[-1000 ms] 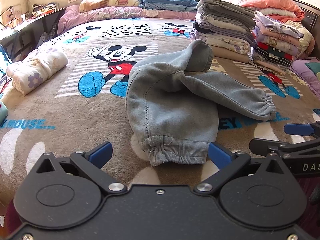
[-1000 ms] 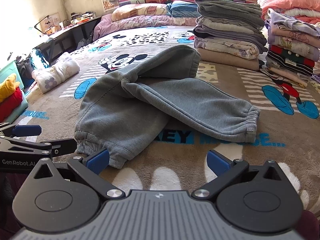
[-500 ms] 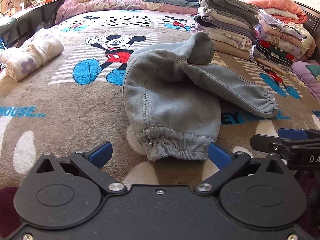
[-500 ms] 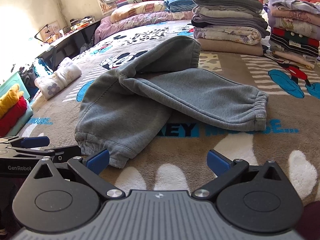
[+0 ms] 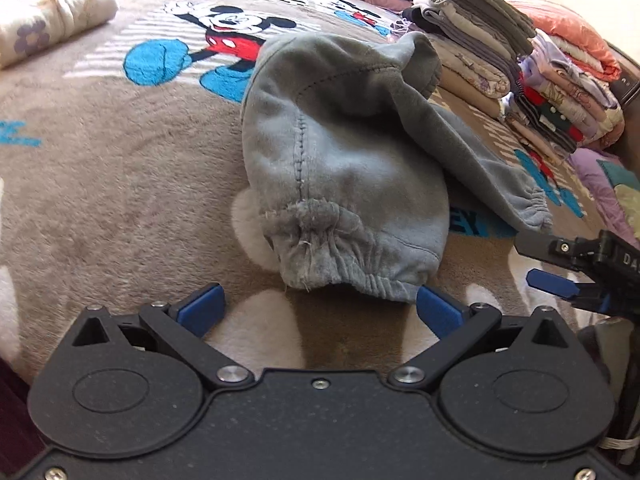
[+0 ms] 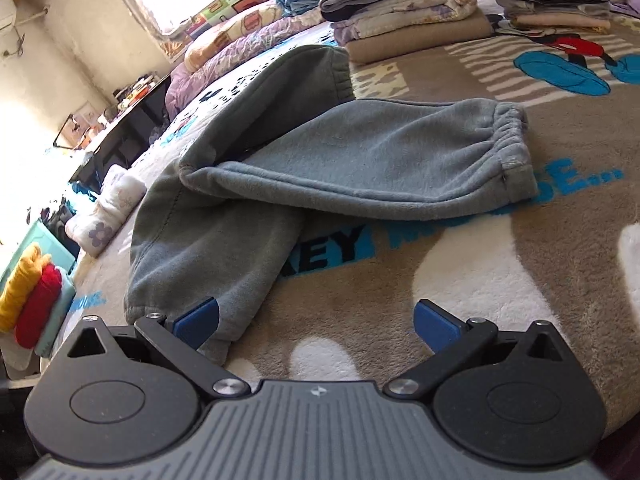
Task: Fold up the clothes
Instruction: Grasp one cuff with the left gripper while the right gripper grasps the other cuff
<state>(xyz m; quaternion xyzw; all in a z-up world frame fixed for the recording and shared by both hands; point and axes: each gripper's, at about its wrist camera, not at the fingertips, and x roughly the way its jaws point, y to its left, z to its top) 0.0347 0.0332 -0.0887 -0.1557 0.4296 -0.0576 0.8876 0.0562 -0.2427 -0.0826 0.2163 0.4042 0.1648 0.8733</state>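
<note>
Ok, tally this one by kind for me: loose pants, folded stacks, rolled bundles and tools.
pants: 1, grey, unfolded
stacks: 2, side by side beyond the pants
bundle: 1, white, floral, rolled
tools: 2, left tool and right tool, both open
Total: 6

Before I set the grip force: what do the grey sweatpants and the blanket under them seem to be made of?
The grey sweatpants look like soft cotton-type fleece knit, matte: fuzzy nap, stitched seam, gathered elastic cuff with fraying threads. The blanket looks like plush synthetic pile, slightly glossy: brushed fibres showing streaks, with a printed cartoon. Exact fibres cannot be told. Both grippers, left and right, stand open.
</note>
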